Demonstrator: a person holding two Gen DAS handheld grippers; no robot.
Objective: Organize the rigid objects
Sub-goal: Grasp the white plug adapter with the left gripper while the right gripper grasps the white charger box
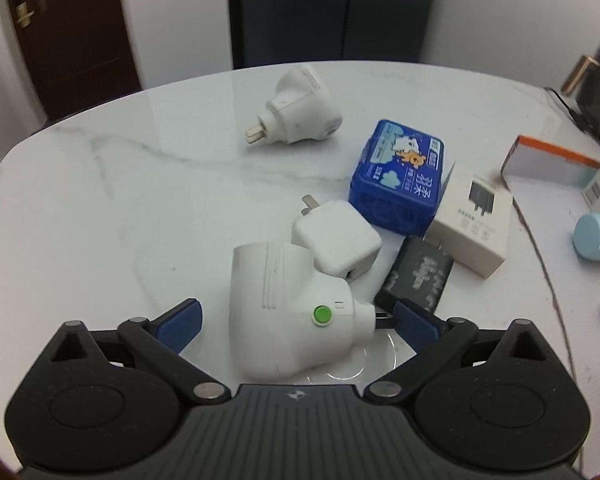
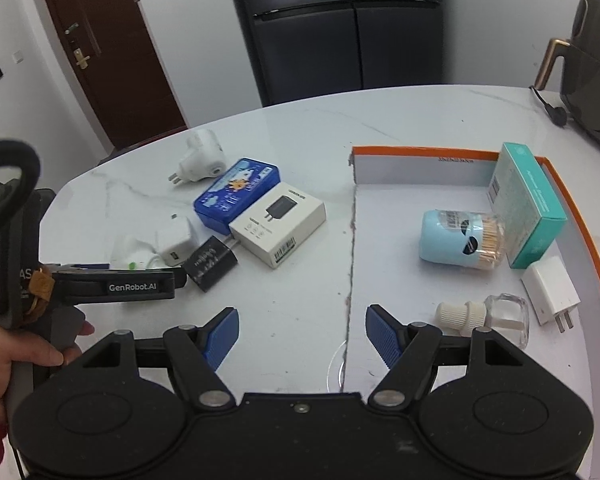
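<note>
Plug-strewn marble table [image 1: 100, 184], orange-rimmed tray [image 2: 440, 152]

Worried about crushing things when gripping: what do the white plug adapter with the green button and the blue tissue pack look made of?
White plug adapter: seemingly hard moulded plastic, smooth and slightly glossy, with crisp ridges and seams. Blue tissue pack: probably thin printed plastic film over something soft; its shiny wrap shows folds and rounded edges.

Glossy marble table [image 1: 100, 200], plastic adapter [image 1: 292, 312]
</note>
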